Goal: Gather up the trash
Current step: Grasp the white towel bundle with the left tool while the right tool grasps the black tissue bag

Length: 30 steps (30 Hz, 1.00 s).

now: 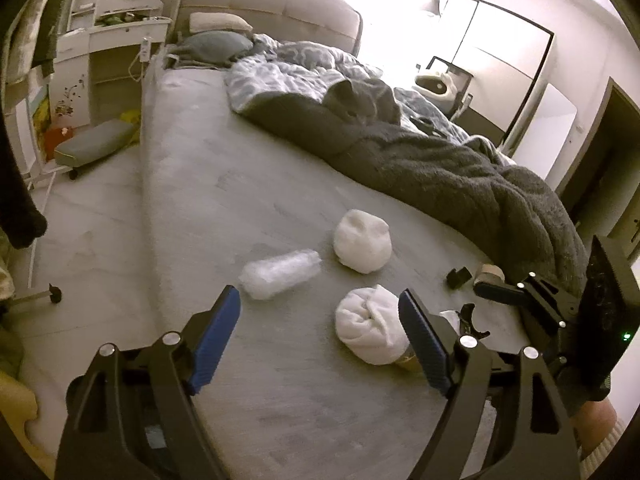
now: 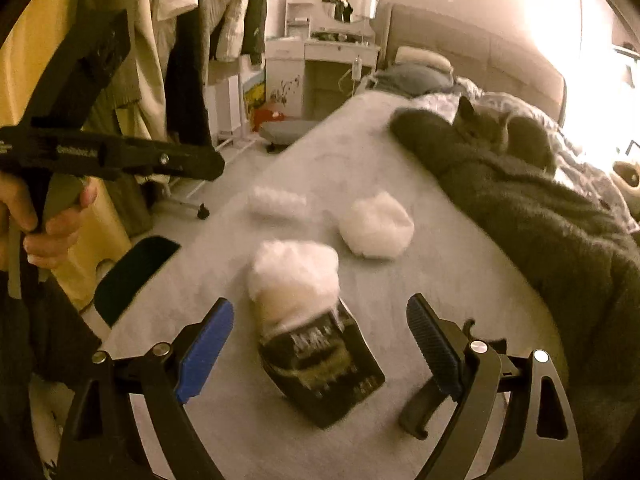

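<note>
Trash lies on the grey bed sheet (image 1: 248, 208). A clear bubble-wrap roll (image 1: 280, 274) sits just beyond my left gripper (image 1: 320, 320), which is open with nothing between its pads. A round white wad (image 1: 362, 246) lies farther back. A second white wad (image 1: 370, 330) rests against the left gripper's right finger. In the right wrist view that wad (image 2: 294, 276) sits on top of a black printed packet (image 2: 324, 372). The packet lies between the spread fingers of my right gripper (image 2: 320, 332), whose pads stand clear of it.
A grey cat (image 2: 480, 124) lies on the dark fuzzy blanket (image 1: 460, 176) along the bed's right side. A black clip-like holder (image 2: 420, 412) lies by the right finger. A small black piece (image 1: 458, 278) sits near the blanket. Clothes (image 2: 180, 40) hang left of the bed, and a dressing table (image 2: 320, 56) stands behind.
</note>
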Each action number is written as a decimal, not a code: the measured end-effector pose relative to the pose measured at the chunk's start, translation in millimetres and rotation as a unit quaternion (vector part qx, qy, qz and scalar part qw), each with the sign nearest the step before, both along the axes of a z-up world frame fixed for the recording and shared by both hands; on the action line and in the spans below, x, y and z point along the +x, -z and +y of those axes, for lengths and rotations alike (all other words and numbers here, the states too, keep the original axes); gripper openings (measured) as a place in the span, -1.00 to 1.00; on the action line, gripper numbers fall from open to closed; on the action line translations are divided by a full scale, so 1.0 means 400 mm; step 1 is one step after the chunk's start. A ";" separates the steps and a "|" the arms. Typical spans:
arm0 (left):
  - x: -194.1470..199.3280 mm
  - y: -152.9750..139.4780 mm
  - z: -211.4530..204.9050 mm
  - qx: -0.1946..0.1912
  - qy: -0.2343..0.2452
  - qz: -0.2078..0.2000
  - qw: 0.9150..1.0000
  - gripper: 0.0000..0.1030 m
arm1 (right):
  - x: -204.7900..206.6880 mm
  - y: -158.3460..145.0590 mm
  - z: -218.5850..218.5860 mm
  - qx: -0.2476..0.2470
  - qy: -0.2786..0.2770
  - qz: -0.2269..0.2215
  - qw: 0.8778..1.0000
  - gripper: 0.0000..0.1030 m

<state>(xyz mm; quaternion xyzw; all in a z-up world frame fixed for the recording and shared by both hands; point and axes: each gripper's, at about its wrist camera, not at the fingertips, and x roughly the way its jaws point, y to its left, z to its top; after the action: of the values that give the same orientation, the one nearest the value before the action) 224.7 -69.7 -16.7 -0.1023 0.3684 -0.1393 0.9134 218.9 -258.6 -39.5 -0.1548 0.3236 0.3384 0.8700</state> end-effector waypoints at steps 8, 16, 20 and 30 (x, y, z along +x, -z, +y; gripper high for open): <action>0.032 0.048 -0.051 -0.001 0.007 0.031 0.999 0.63 | 0.009 0.063 -0.016 -0.017 -0.018 0.030 0.999 0.73; 0.053 0.084 -0.083 -0.008 0.015 0.058 0.998 0.66 | 0.030 0.081 -0.021 -0.022 -0.037 0.038 0.998 0.24; 0.061 0.094 -0.100 -0.010 0.019 0.065 0.998 0.66 | 0.037 0.095 -0.015 -0.030 -0.049 0.047 0.997 0.08; 0.085 0.122 -0.137 -0.004 0.014 0.080 0.997 0.66 | 0.035 0.065 -0.076 0.001 -0.024 0.041 0.999 0.04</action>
<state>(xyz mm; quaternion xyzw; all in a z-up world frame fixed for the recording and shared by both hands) 258.5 -124.4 -65.3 -0.1113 0.4412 -0.1451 0.8786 232.7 -289.2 -65.4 -0.1480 0.3545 0.3658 0.8477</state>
